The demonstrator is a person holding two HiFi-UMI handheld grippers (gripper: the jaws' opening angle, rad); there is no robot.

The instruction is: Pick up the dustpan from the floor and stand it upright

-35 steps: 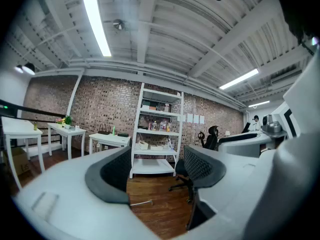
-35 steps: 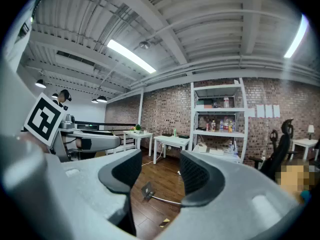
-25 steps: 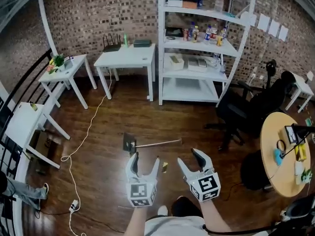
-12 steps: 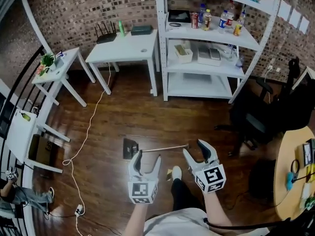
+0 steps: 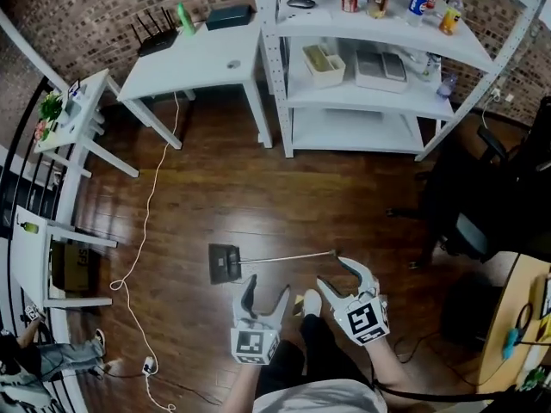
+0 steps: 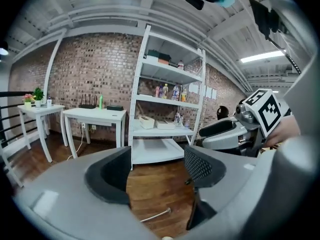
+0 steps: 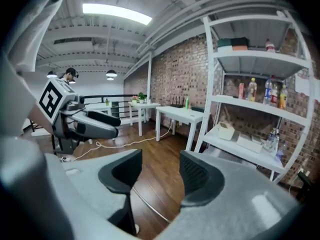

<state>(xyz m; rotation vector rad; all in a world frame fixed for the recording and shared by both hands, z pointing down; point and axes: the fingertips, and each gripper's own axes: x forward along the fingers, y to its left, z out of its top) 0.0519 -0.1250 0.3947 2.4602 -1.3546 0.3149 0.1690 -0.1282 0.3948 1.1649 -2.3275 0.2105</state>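
Both tools have come forward and down over the last second, and in the head view the shelf unit (image 5: 379, 84) and white table (image 5: 194, 63) have slid toward the top edge. The dustpan (image 5: 225, 263) still lies flat on the wood floor (image 5: 258, 196), now just ahead of the tools. Its thin handle (image 5: 284, 256) runs right, its tip near the right tool (image 5: 334, 275). The left tool (image 5: 267, 289) hangs just behind the pan end. This looks like the end of the approach, with no grasp begun. Open floor surrounds the pan. A white cable (image 5: 146, 222) trails to its left and an office chair (image 5: 482, 222) stands well to the right, while the person's shoe (image 5: 311, 302) sits close behind the handle.

Left gripper view: the left tool (image 6: 157, 171) stands moderately open and empty, the handle's end (image 6: 155, 215) showing low between its jaws.

Right gripper view: the right tool (image 7: 157, 176) is about half open and grips nothing. The handle (image 7: 147, 204) crosses the floor beneath the gap.
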